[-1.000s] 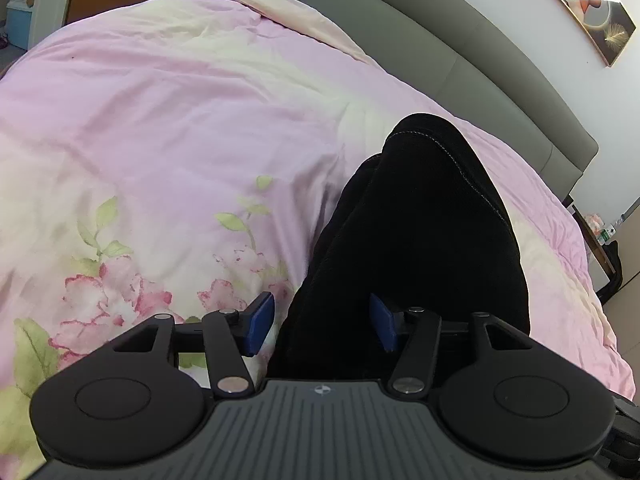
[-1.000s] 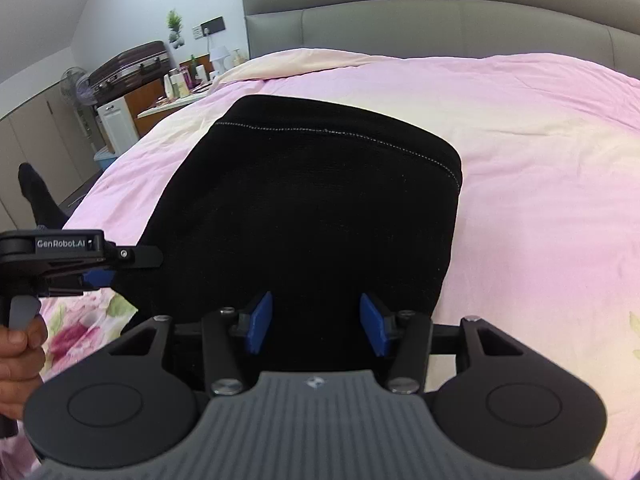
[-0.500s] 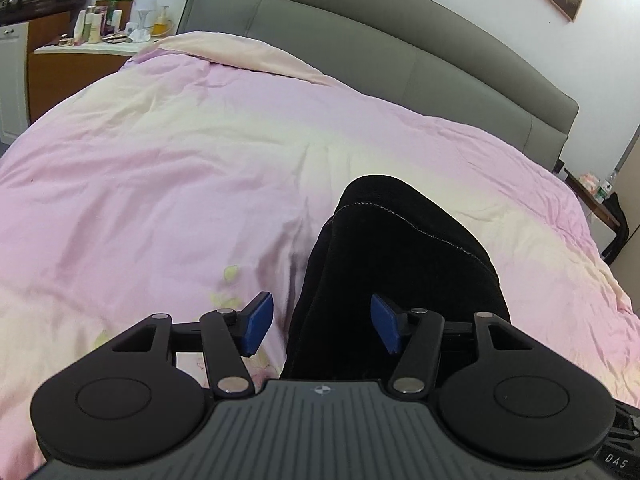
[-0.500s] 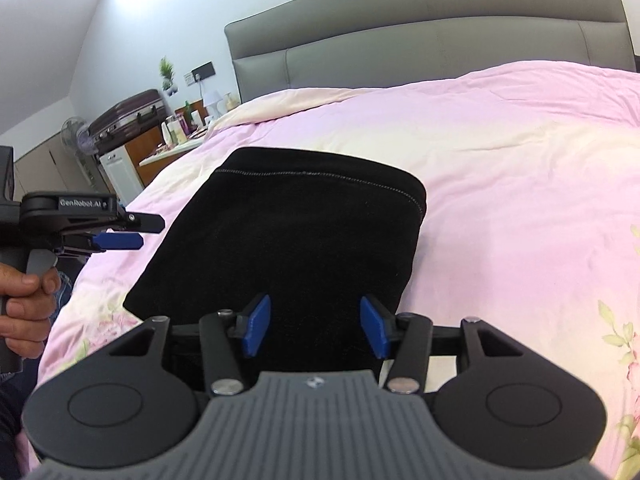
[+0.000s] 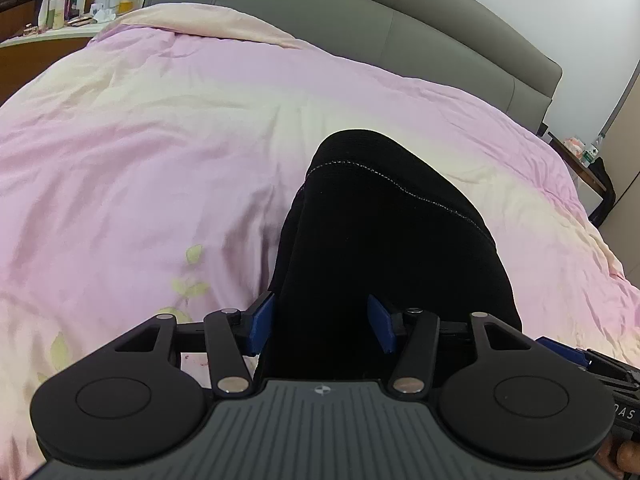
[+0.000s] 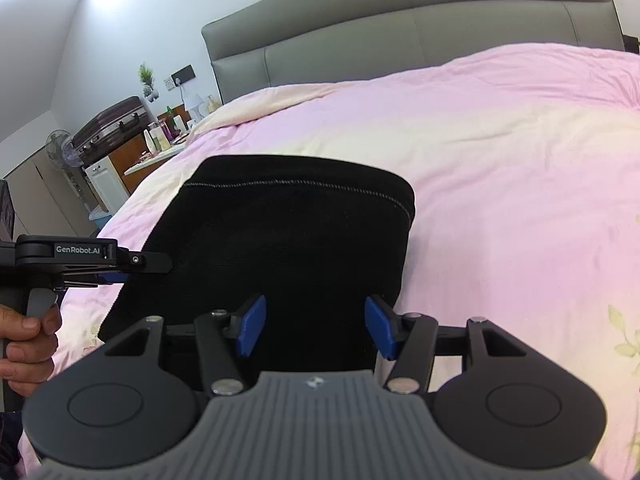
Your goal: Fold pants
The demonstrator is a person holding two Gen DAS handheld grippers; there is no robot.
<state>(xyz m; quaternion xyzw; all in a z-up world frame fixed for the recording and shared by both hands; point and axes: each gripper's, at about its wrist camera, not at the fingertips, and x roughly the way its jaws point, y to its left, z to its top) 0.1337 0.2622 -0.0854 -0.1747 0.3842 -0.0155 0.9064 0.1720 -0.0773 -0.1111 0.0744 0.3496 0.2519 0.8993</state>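
**Folded black pants on the pink bed, both claws apart above the near edge**

The black pants [image 6: 288,240] are seen lying folded into a compact rectangle on the pink floral duvet [image 6: 500,168] of the bed, a stitched hem running across the far edge. The left claw [image 5: 322,323] is held over the near left corner of the pants; its jaws are closing, dark cloth is seen between the blue pads, but no press on it can be made out. The right claw [image 6: 314,326] is held above the near edge, jaws opening, nothing gripped. A grey headboard [image 6: 400,32] is seen behind.
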